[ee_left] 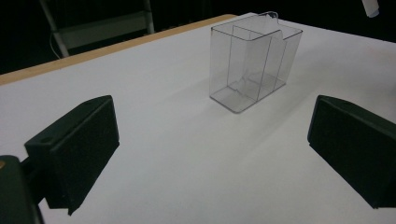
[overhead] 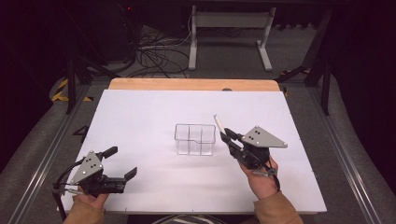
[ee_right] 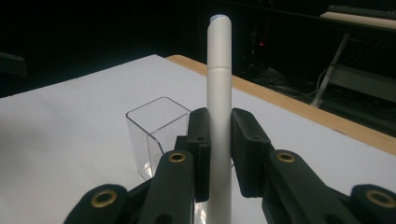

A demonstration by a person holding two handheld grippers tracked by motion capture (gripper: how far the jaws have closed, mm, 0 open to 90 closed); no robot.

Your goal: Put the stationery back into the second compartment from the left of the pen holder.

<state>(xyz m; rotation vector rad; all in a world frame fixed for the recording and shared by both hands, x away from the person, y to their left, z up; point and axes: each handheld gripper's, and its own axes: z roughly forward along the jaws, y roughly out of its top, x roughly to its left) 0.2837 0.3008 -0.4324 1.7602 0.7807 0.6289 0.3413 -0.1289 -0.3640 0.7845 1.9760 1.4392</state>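
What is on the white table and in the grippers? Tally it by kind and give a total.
Clear plastic organiser: 1, standing on the table
White pen: 1, clamped in the right gripper
Total: 2
The left gripper is open and holds nothing.

Obstacle: clear divided box [overhead: 195,139] stands mid-table [overhead: 140,112], alone.
Beside it: right gripper [overhead: 226,136] with white pen [overhead: 218,122], just right of the box.
Free room: bare sheet all around; left gripper [overhead: 120,162] well apart.
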